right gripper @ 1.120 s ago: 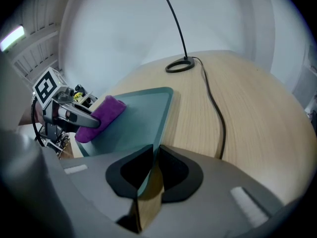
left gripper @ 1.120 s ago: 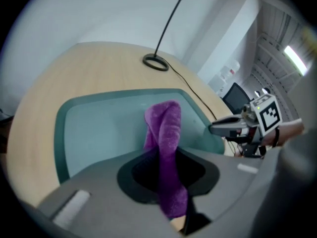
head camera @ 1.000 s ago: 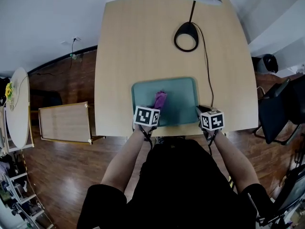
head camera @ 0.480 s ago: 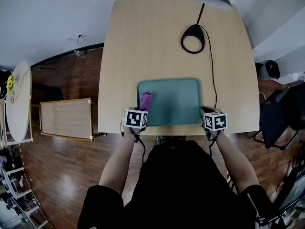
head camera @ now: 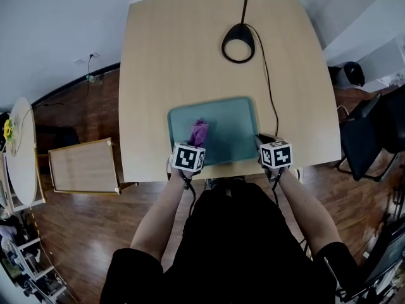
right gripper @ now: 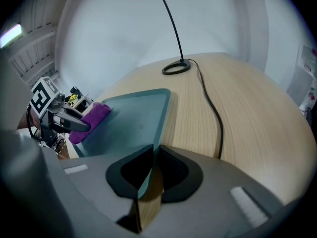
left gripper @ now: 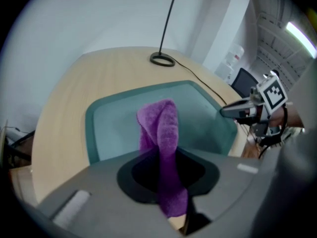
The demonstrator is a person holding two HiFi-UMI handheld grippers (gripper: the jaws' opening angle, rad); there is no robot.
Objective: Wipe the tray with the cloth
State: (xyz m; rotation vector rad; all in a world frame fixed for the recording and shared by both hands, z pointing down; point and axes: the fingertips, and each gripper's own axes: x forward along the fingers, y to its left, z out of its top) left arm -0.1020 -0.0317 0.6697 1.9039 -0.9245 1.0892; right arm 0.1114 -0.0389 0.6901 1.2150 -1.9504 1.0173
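left gripper (head camera: 195,142): angled down, fingers clamp cloth (head camera: 200,130) | right gripper (head camera: 262,142): angled down, fingers pinch tray (head camera: 229,124) rim

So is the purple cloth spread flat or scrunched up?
Scrunched up: the purple cloth stands bunched, pinched by the left gripper, over the tray.

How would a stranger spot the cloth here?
Find the pale wooden table with a black desk lamp at its far end. Near its front edge lies a teal rectangular tray; on its left half is a bunched purple terry cloth, pinched by the left gripper. It is the only purple, soft thing there.
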